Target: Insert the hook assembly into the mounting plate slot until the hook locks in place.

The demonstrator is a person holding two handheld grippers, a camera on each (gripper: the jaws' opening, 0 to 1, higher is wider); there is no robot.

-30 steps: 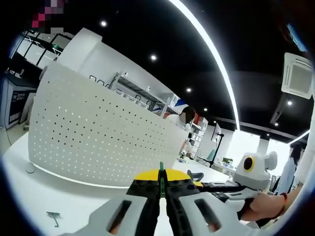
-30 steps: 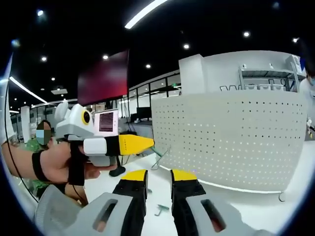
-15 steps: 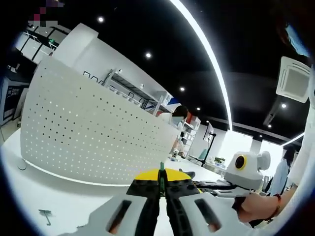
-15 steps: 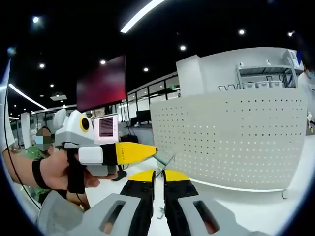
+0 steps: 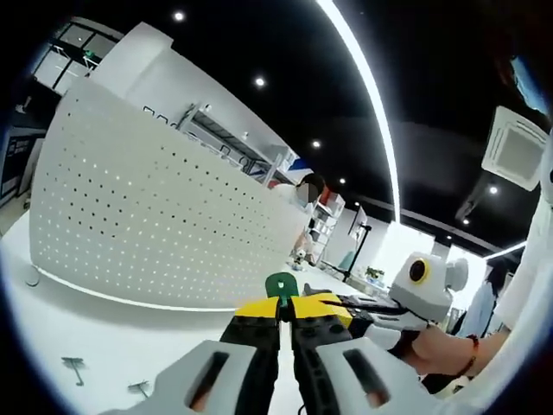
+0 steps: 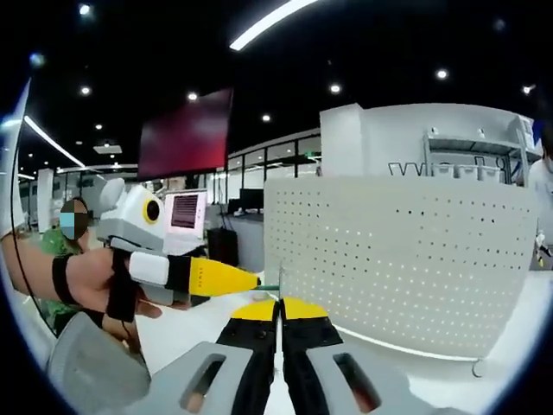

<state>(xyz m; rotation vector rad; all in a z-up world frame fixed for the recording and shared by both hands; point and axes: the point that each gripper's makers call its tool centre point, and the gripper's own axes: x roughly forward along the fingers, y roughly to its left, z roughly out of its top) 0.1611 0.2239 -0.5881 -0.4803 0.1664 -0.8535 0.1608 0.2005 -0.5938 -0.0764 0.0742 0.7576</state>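
Pinching a green hook (image 5: 282, 284) between the shut, yellow-tipped fingers of the left gripper (image 5: 281, 305), rounded head now standing clear above the tips, where a second ago only a thin green edge showed. Closing the right gripper (image 6: 278, 309) over that same second: fingers apart then, pressed together now, tips just beside the hook held out from the left. Impossible to tell whether any part of the hook is caught between them. Meeting nose to nose in mid-air, each gripper carried by a hand (image 5: 439, 347).

Judged a turn or regrip of the hook before the push, not the push itself: hook apart from the white perforated plate (image 5: 147, 225), no slot entered, locking not yet begun. Likely calls next for lining the hook's head up with a hole and keeping the plate in sight.

Standing upright on a white worktop (image 5: 95, 333), the plate, propped on a small foot (image 6: 473, 369) at one end. Lying loose on the worktop in the left gripper view, two small dark hooks (image 5: 74, 367), well apart from the plate.

Beyond: black ceiling with long light strips and spotlights, a dark red screen (image 6: 186, 134), metal shelving behind the plate, glass-walled offices and people in the background.
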